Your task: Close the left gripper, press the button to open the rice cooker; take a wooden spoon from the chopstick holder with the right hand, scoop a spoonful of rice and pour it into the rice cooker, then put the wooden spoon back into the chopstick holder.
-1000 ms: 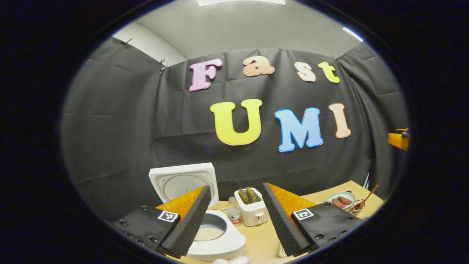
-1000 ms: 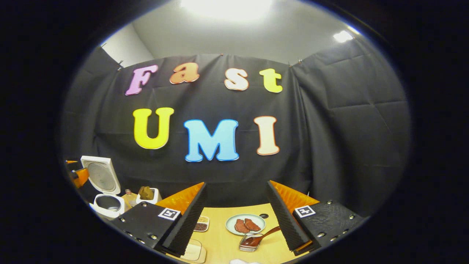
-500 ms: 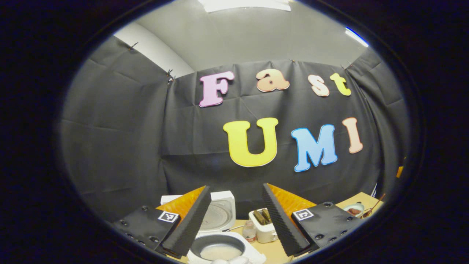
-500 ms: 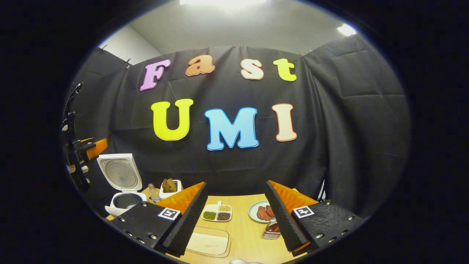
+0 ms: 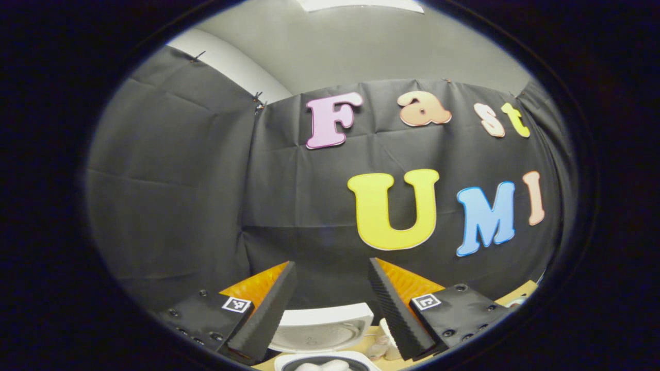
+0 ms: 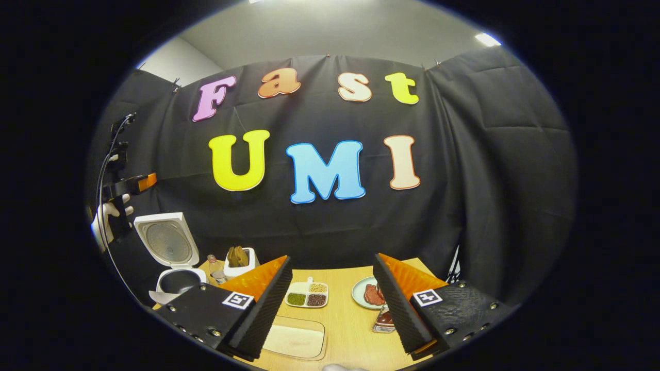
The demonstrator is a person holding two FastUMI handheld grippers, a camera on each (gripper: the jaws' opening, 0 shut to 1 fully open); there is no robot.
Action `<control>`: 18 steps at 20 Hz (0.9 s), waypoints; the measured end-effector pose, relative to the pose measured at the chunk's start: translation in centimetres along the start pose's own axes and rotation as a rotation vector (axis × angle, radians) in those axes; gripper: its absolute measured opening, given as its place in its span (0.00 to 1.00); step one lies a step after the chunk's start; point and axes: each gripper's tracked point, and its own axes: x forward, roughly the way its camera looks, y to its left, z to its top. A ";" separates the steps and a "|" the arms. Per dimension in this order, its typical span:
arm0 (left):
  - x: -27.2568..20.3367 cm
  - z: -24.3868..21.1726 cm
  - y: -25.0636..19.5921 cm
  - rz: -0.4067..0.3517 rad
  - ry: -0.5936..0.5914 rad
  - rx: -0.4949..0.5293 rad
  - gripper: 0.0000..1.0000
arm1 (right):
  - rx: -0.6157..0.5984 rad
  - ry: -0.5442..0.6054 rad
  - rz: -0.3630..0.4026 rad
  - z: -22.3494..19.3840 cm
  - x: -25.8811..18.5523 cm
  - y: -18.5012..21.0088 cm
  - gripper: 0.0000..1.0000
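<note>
Both tools gape empty: the left tool (image 5: 327, 309) faces the rice cooker (image 5: 322, 330) (lid raised), the right tool (image 6: 330, 304) the table (image 6: 340, 319).

Staged kitchen set in a recording booth: black cloth wall (image 6: 464, 180), wooden table (image 6: 345, 319) carrying open rice cooker (image 6: 172, 257) far left, toaster (image 6: 240, 260), divided grain dish (image 6: 308, 295), meat plate (image 6: 367, 293).

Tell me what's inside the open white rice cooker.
In the right gripper view, the white rice cooker stands with its lid up, showing a dark inner pot. Its bottom is hidden by the rim, so any rice cannot be confirmed.
</note>
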 end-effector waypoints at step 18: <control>9.9 -14.9 2.4 0.142 0.417 0.005 0.95 | 0.010 0.084 0.041 -2.2 1.4 -2.2 0.96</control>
